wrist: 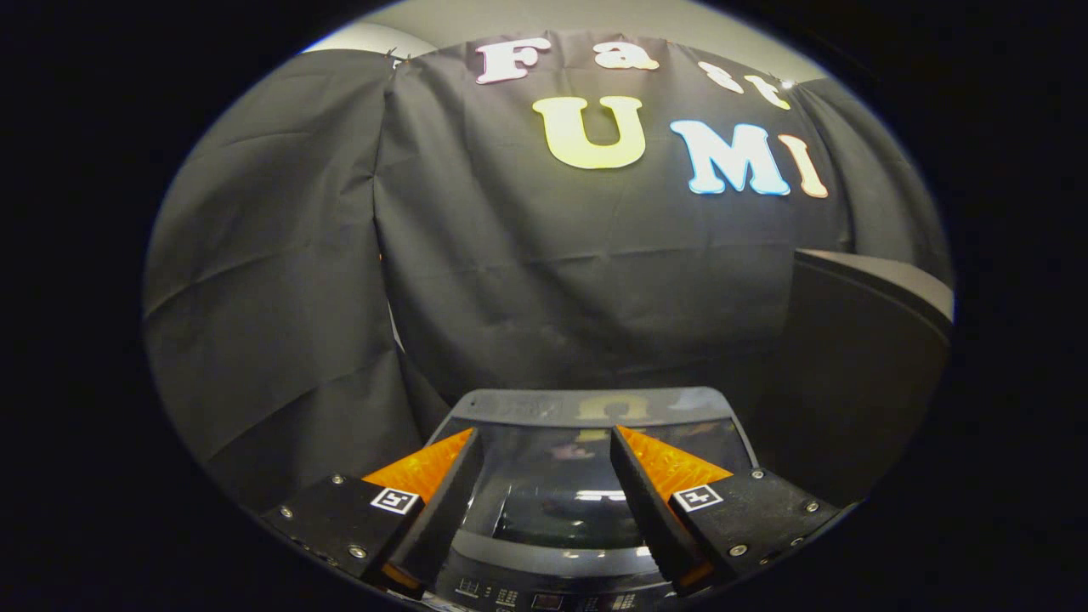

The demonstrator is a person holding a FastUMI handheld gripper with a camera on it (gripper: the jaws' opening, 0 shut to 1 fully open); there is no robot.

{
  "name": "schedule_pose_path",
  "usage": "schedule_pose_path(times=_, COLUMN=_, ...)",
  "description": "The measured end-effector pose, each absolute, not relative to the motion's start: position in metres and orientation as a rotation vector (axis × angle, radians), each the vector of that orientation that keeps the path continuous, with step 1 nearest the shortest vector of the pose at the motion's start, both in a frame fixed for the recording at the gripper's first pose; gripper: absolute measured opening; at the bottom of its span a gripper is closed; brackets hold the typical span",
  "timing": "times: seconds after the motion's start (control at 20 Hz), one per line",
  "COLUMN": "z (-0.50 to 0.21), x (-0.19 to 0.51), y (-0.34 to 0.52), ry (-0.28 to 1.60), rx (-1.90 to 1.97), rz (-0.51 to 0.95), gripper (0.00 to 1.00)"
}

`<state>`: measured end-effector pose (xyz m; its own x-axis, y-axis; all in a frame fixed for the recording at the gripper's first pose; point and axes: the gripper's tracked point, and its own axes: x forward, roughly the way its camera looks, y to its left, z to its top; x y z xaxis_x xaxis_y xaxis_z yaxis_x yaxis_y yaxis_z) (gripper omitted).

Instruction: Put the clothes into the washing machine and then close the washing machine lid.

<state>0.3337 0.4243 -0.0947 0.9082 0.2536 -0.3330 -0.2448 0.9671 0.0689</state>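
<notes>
The washing machine is seen from above, its long axis running from the control panel away toward the booth wall. Its glossy dark glass lid, rounded at the corners, is lying flat and shut. The gripper is held over the lid, fingers spread wide, nothing gripped.

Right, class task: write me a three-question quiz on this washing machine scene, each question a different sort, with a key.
1. True or false: the washing machine lid is down.
2. The gripper fingers are: A) open with nothing between them, B) shut on a shirt, C) shut on the lid.
3. What hangs behind the washing machine?

Key: 1 true; 2 A; 3 the booth's black cloth wall.
</notes>
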Motion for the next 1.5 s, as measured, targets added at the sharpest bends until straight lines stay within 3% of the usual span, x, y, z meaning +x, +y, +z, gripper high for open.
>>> schedule_pose_path(times=0.4, z=-0.113, x=0.312, y=0.427, ry=0.377, rx=-0.021, rz=0.276, gripper=0.93)
schedule_pose_path(times=0.85, z=-0.067, x=0.260, y=0.403, ry=0.314, rx=-0.018, rz=0.318, gripper=0.93)
schedule_pose_path(times=1.2, z=-0.003, x=0.198, y=0.340, ry=0.190, rx=-0.025, rz=0.352, gripper=0.93)
schedule_pose_path(times=1.5, z=0.043, x=0.155, y=0.259, ry=0.108, rx=0.033, rz=0.299, gripper=0.93)
